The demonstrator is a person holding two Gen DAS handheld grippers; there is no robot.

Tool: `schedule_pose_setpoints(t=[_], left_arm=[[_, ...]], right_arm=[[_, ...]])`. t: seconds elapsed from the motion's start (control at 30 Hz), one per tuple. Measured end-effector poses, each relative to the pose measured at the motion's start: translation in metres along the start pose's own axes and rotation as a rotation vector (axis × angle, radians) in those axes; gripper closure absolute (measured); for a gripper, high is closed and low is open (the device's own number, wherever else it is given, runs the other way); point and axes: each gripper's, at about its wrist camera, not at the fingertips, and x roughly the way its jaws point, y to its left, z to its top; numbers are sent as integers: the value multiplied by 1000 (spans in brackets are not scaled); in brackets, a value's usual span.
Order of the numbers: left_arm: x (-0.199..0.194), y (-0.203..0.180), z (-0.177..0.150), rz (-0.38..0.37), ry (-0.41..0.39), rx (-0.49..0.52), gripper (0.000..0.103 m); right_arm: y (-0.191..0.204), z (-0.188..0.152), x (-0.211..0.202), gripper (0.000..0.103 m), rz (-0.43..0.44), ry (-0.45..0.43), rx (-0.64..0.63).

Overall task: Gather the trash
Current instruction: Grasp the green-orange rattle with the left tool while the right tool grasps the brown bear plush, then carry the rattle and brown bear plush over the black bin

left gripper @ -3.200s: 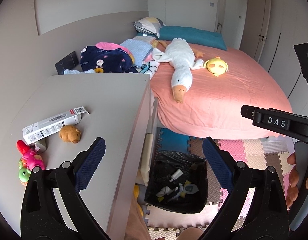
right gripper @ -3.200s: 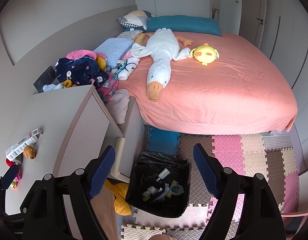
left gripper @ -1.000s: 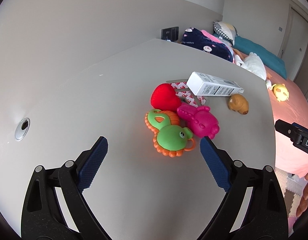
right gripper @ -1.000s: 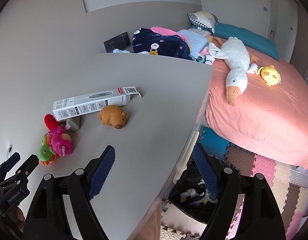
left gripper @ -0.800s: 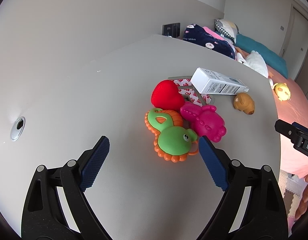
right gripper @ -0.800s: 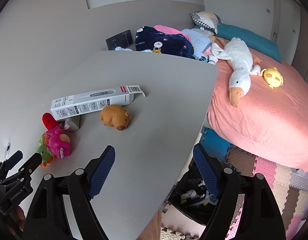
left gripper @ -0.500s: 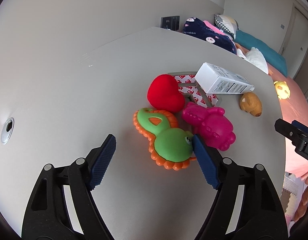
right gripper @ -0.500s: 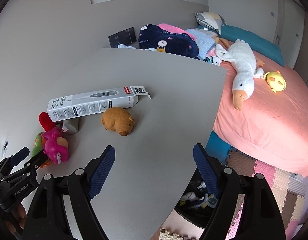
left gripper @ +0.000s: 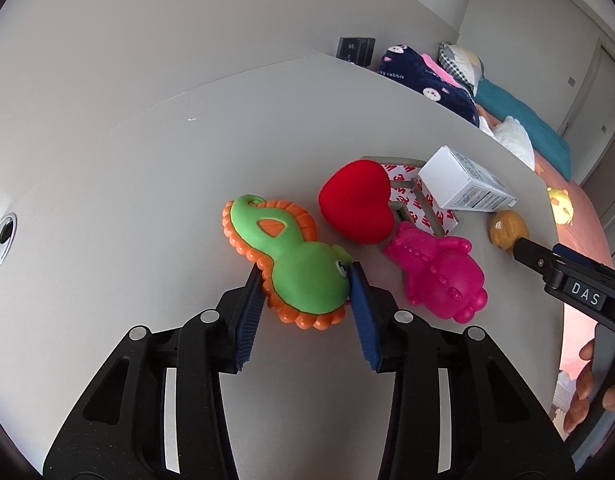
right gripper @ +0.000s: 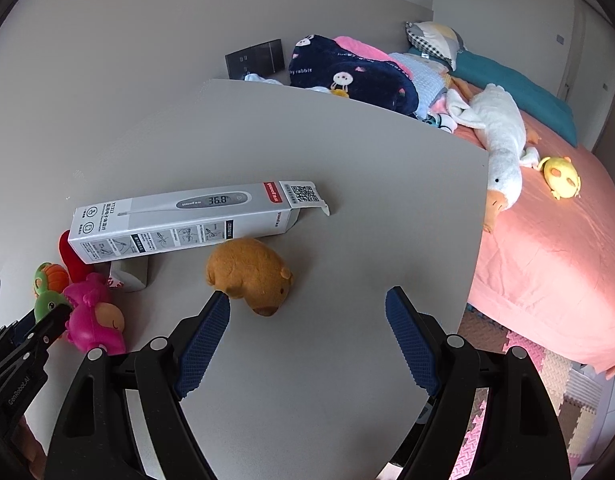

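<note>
A green toy with an orange frill (left gripper: pixel 303 264) lies on the grey desk (left gripper: pixel 127 200). My left gripper (left gripper: pixel 305 272) is closing on it, and both blue pads touch its sides. Beside it lie a red heart (left gripper: pixel 357 202), a pink toy (left gripper: pixel 439 272) and red-printed tape backing (left gripper: pixel 425 206). A white thermometer box (right gripper: pixel 187 216) lies farther along the desk, its end flap hanging loose. My right gripper (right gripper: pixel 307 296) hovers open over the desk. A brown plush animal (right gripper: pixel 249 276) sits just past its left finger (right gripper: pixel 205 336).
The desk's edge (right gripper: pixel 477 240) drops to foam floor mats (right gripper: pixel 547 384) on the right. Beyond it is a pink bed (right gripper: pixel 555 260) with a white goose plush (right gripper: pixel 499 140), a yellow plush and piled blankets. A cable hole (left gripper: pixel 3 236) sits at the desk's left.
My left gripper came forward and down onto the toy cluster, and its jaws narrowed from wide open to touching the green toy. My right gripper moved over the desk toward the brown plush, still open.
</note>
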Motion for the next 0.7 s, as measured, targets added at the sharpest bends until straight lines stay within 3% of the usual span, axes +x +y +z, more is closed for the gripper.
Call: schedule_pose_setpoints(t=[0.4,0.43,0.5,0.53,0.7], left_arm=[[-3,5,-2,-11,-4,-18,62],[-3,5,-2,-12,-4,-17,62],[-4,6,-2,-17,-4,-17,62],[-4,7,-1,-20,-4,-16,62],[-4,6,-1,-18,-3,-10,62]], right_arm=[[26,11,19,23,-42,12,-95],[28,11,20,26,-46,8,-106],[31,10,20,53,-30,9,-120],[32,10,19,61,-9,13,-118],[32,5,13,65,18,19,-110]])
